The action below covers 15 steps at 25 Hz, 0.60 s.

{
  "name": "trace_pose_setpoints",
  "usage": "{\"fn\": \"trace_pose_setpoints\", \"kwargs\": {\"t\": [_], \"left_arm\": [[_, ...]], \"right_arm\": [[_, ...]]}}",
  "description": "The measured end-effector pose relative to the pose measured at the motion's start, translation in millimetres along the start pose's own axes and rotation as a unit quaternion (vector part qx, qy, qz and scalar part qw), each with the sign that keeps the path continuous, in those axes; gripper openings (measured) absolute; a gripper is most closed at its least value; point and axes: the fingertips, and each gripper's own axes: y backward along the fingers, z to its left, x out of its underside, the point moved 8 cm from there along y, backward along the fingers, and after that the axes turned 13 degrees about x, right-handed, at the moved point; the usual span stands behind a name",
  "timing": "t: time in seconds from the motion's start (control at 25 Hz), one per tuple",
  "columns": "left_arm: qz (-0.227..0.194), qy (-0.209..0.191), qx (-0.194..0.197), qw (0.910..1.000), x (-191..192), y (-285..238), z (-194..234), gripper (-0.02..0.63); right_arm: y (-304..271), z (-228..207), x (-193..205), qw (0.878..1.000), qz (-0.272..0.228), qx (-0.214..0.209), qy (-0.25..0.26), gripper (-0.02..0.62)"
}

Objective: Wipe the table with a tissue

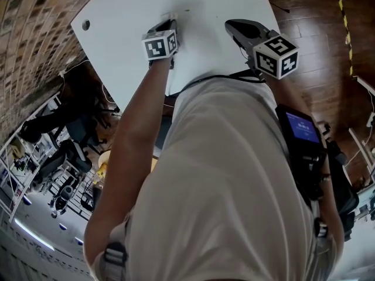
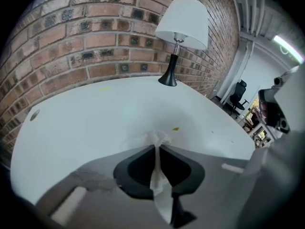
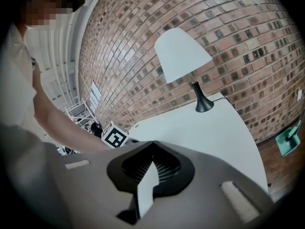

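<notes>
A white table (image 1: 135, 16) spreads out in front of me. My left gripper (image 1: 171, 22) points steeply down at it, shut on a crumpled white tissue (image 2: 159, 138). The tissue's bunched end sticks out past the tips of the left gripper (image 2: 158, 146) and rests on the tabletop (image 2: 95, 123). A small yellow crumb (image 2: 176, 128) lies just beyond the tissue. My right gripper (image 1: 233, 25) hovers over the table's right part with its jaws together and no object in them. In the right gripper view, that gripper (image 3: 152, 143) faces the lamp, and the left gripper's marker cube (image 3: 114, 136) shows at its left.
A white-shaded lamp (image 2: 182, 16) on a black stem stands at the table's far end by the brick wall (image 2: 71, 37). A cable hole (image 1: 86, 24) sits near the table's left corner. Wooden floor (image 1: 316, 34) lies to the right; office chairs (image 2: 237, 95) stand beyond.
</notes>
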Motion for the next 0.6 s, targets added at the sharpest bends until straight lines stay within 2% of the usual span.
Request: {"fn": "trace_pose_setpoints", "kwargs": {"t": [0.12,0.2,0.24,0.32,0.44,0.6], "left_arm": [[0.014,0.013,0.030,0.9994,4.5,-0.5,-23.6,0.035],[0.027,0.016,0.077,0.9965,9.3,-3.8,-40.1,0.034],[0.029,0.013,0.101,0.9944,12.1,-5.6,-46.4,0.034],[0.021,-0.003,0.122,0.9923,15.9,-5.2,-55.3,0.034],[-0.016,-0.009,0.113,0.9934,16.8,0.9,-54.4,0.034],[-0.056,0.002,0.061,0.9965,4.3,14.3,-24.8,0.034]], "right_arm": [[2.8,-4.4,-0.3,1.000,-0.003,-0.004,-0.001,0.008],[3.3,-6.1,-0.3,1.000,-0.003,-0.007,-0.002,0.008],[2.3,-6.0,-1.2,1.000,-0.003,-0.009,-0.002,0.008],[-0.1,-5.7,-3.9,1.000,-0.004,-0.014,-0.003,0.008],[-0.1,-9.7,-8.3,1.000,-0.008,-0.015,-0.001,0.008],[0.3,-15.5,-12.1,1.000,-0.014,-0.012,-0.002,0.008]]}}
